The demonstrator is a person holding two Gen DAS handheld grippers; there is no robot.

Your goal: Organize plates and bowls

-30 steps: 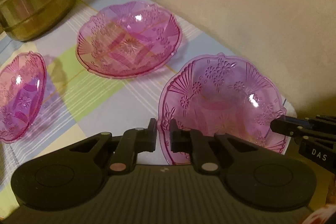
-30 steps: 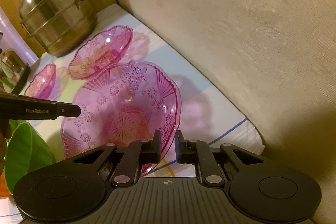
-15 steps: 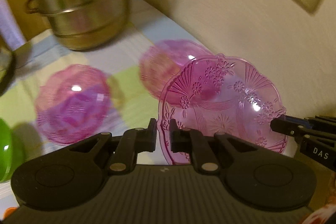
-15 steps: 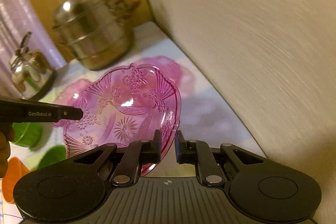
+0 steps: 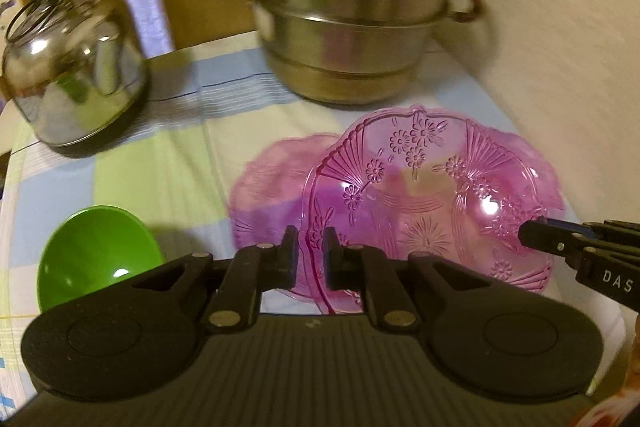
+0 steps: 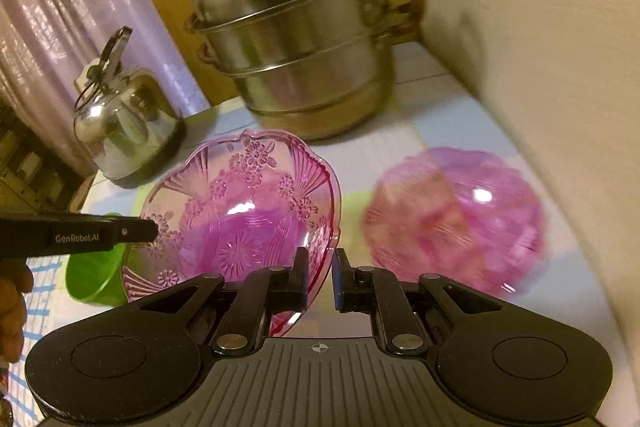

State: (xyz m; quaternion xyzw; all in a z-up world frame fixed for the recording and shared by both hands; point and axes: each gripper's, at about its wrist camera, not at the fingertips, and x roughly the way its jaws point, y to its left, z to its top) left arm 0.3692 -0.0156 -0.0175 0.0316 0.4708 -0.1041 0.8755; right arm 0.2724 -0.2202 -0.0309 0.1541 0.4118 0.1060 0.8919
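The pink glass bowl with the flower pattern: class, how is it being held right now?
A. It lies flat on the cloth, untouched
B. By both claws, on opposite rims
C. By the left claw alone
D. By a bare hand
B: the left claw and right claw each pinch a rim of the pink bowl, opposite each other.

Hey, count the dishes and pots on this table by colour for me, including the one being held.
Pink dishes: 3, the held dish, left dish, right dish
Green bowl: 1
Steel vessels: 2, steamer pot, kettle
Total: 6
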